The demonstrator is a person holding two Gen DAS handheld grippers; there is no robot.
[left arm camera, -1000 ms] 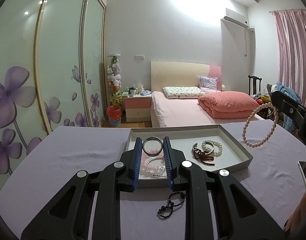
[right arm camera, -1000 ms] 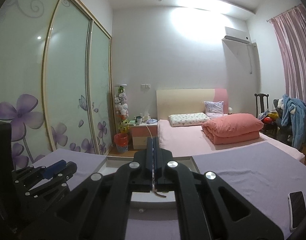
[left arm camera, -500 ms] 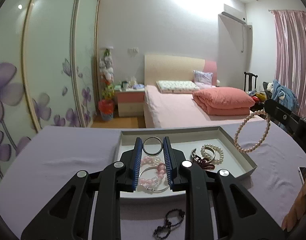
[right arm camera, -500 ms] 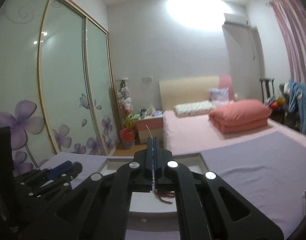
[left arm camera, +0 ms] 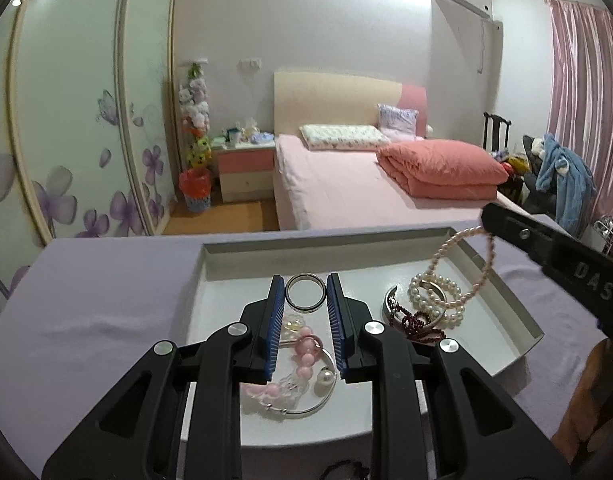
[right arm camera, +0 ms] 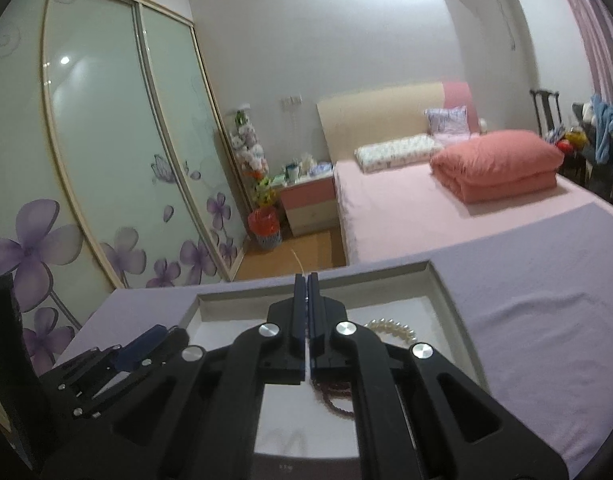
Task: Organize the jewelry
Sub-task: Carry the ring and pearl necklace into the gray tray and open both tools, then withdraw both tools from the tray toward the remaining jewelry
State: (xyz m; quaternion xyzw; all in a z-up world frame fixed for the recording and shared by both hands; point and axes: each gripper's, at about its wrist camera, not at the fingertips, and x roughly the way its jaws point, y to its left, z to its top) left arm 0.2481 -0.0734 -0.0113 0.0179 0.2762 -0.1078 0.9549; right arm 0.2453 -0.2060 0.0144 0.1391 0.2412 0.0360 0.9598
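Observation:
A shallow white tray lies on the lilac cloth. My left gripper hangs over it, its blue pads shut on a silver bangle. Below it lie a pink bead bracelet and a thin bangle with a pearl. My right gripper comes in from the right. A loop of pearls hangs from its tip down onto the pearl bracelets beside a dark red bead bracelet. In the right wrist view its jaws show a thin slit and are opening, with a thread sticking up between them.
A black bead bracelet lies on the cloth in front of the tray, mostly hidden by my left gripper. A person's hand is at the lower right. Beyond the table edge stand a pink bed and a wardrobe with sliding doors.
Both grippers have moved forward and down over the tray. The pearl loop has come from beyond the right rim down into the tray. The left gripper holds the silver bangle as before.

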